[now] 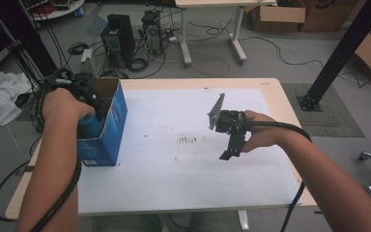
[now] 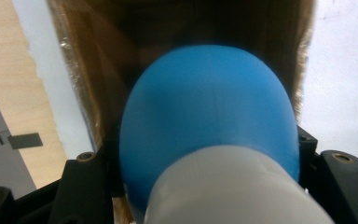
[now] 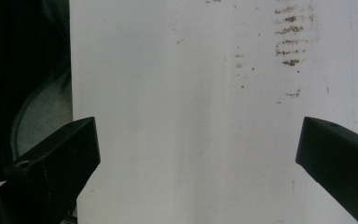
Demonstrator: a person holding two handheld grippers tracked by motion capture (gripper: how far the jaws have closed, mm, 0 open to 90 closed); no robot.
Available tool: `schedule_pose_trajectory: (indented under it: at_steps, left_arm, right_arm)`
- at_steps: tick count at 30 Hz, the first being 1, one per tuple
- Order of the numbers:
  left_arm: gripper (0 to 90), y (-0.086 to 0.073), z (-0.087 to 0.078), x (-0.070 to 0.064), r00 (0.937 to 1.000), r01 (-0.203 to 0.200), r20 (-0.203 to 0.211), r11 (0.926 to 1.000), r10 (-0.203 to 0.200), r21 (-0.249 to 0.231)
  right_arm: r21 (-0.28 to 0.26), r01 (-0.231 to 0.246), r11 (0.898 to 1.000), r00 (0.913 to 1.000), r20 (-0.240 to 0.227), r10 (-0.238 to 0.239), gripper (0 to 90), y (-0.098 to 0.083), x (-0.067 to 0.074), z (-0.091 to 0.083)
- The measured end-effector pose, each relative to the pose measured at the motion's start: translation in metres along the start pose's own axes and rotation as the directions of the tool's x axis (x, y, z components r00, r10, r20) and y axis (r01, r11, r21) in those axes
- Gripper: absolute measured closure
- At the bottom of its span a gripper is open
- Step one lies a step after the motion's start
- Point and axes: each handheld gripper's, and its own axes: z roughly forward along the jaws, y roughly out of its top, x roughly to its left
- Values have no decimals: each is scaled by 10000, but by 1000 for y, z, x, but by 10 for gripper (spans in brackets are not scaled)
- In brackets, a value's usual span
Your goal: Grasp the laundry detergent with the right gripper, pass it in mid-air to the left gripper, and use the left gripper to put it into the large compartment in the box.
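Observation:
A blue cardboard box (image 1: 108, 126) with its top open stands at the left side of the white-covered table (image 1: 183, 179). My left gripper (image 1: 92, 115) reaches down into it, shut on a rounded blue object (image 2: 209, 112) with a pale grey neck (image 2: 228, 186). In the left gripper view the box's brown inner walls (image 2: 98, 70) surround the object closely. My right gripper (image 1: 230, 147) hangs over the middle right of the table, pointing down. Its jaws stand wide open with nothing between them (image 3: 198, 154).
Brown smudges (image 1: 188, 139) mark the white sheet near its middle. The wooden table edge (image 1: 280, 96) borders the sheet on the right. Behind the table the floor holds computer towers (image 1: 118, 36), cables and cardboard boxes (image 1: 278, 14). A black post (image 1: 340, 53) stands far right.

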Motion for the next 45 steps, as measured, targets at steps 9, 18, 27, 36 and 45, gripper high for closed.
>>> schedule_pose_trajectory:
  at_steps: [9,18,27,36,45]
  left_arm:
    - [391,1,16,2,10000,7,6,9999,-7,108]
    - [390,1,30,7,10000,68,68,9999,-69,93]
    - [388,-1,30,9,9994,293,152,9995,-295,127]
    - [385,-3,30,9,9995,245,173,9996,-247,117]
    - [338,-3,26,6,9996,256,-117,9996,-257,-87]
  right_arm:
    - [8,-171,9999,9998,-66,171,0,-4,-1,3]
    - [-66,-218,9997,9997,-85,217,0,-7,-1,5]
    - [-145,-287,9995,9995,-108,285,0,-7,-3,7]
    - [-287,-300,9991,9993,-240,293,0,-6,-3,6]
    - [-259,-343,9991,9992,-236,337,0,-6,-3,6]
